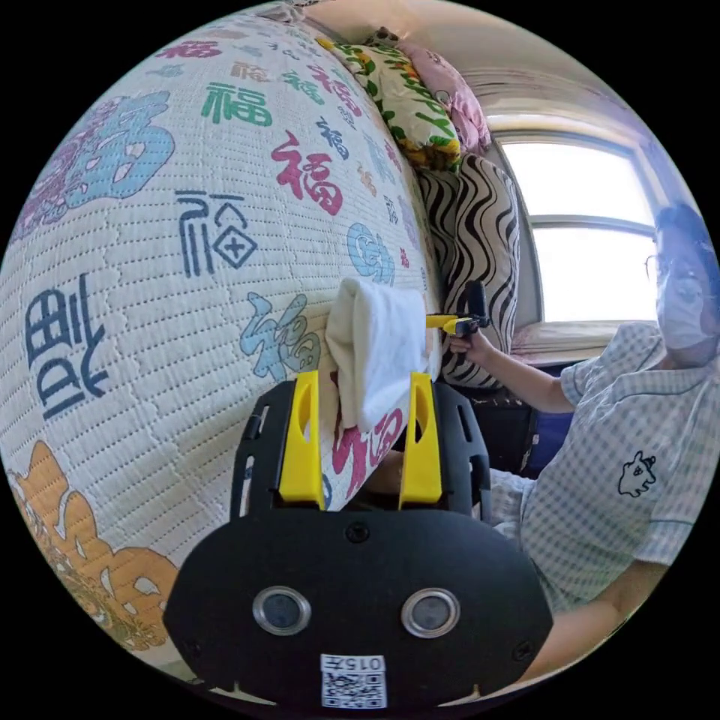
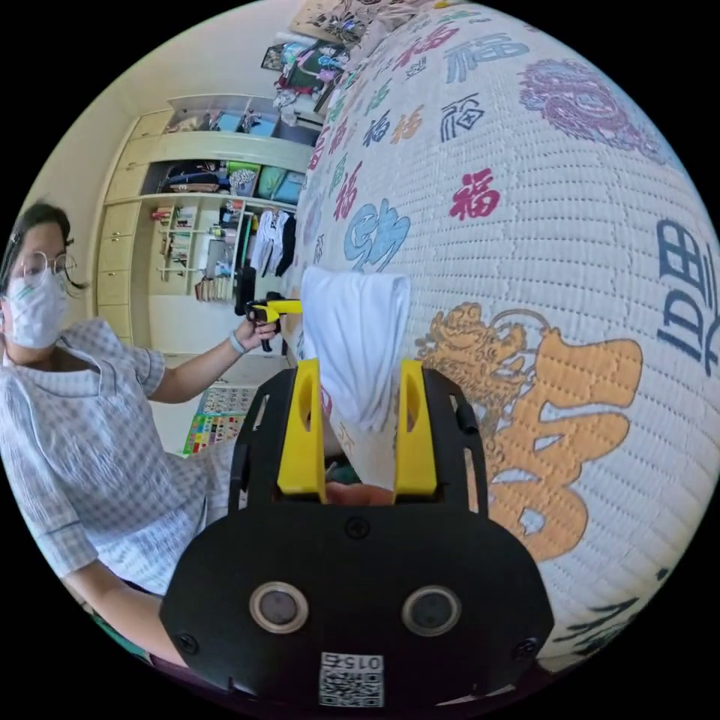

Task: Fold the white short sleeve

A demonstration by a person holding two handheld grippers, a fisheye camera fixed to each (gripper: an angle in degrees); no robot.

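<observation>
My left gripper (image 1: 365,390) has its yellow jaws standing apart with a bunched end of the white short sleeve (image 1: 375,349) hanging between them; I cannot tell whether either jaw presses on the cloth. The garment lies at the near edge of the bed (image 1: 187,247), on its quilted cover printed with coloured characters. In the left gripper view my right hand (image 1: 469,341) shows beyond the cloth, holding the other gripper by a striped cushion (image 1: 476,232). My right gripper (image 2: 358,397) likewise has its jaws apart, the white cloth draped between them at the bed's edge. In the right gripper view my left hand (image 2: 255,319) holds the other gripper before the shelves (image 2: 202,225).
</observation>
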